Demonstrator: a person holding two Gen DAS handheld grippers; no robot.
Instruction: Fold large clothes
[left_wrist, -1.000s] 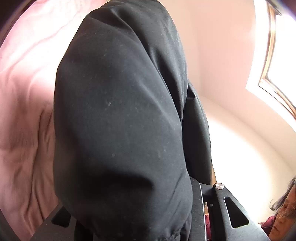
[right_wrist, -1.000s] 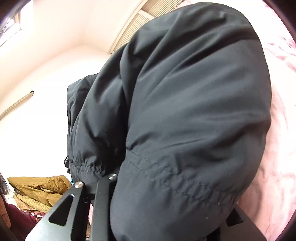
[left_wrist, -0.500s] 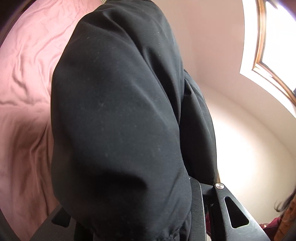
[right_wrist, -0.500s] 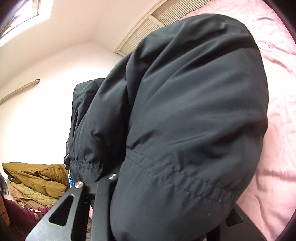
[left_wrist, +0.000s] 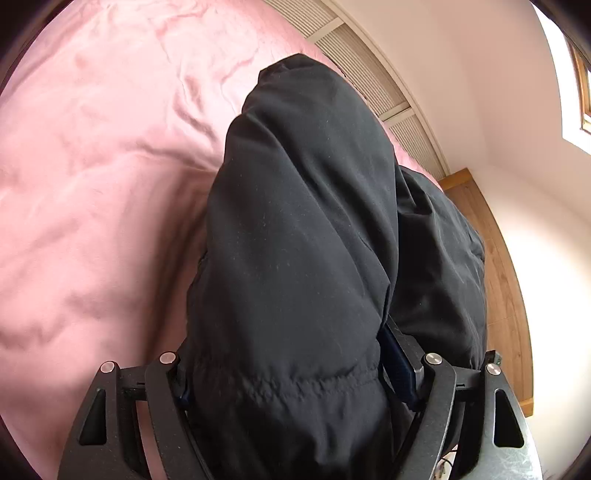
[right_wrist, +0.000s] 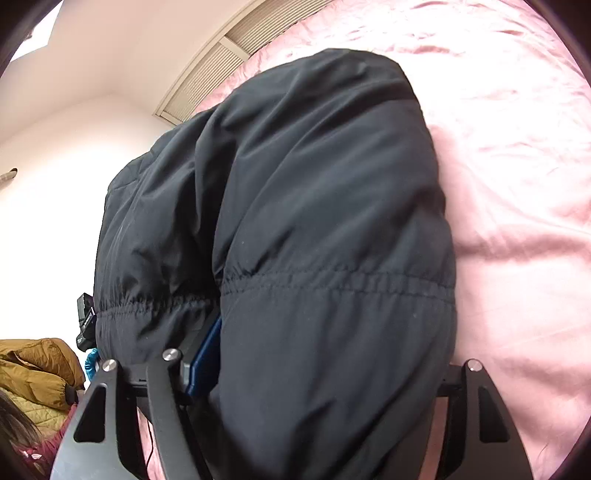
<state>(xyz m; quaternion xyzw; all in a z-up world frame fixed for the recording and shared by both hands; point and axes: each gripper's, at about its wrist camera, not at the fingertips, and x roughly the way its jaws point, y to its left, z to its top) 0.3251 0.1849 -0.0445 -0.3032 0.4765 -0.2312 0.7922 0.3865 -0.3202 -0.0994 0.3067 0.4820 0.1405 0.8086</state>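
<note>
Black jacket over pink bedspread, cream walls

A home bedroom: pink bedsheet, wooden floor

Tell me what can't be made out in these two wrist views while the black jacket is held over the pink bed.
- Left wrist view: the black jacket fills the left gripper, hiding its fingertips.
- Right wrist view: the jacket covers the right gripper; only one blue pad shows.
- Both views: the jacket's overall shape and fold state are cut off.
- Much of the pink bed lies hidden behind the jacket.
- The tan garment is cropped by the edge.
</note>
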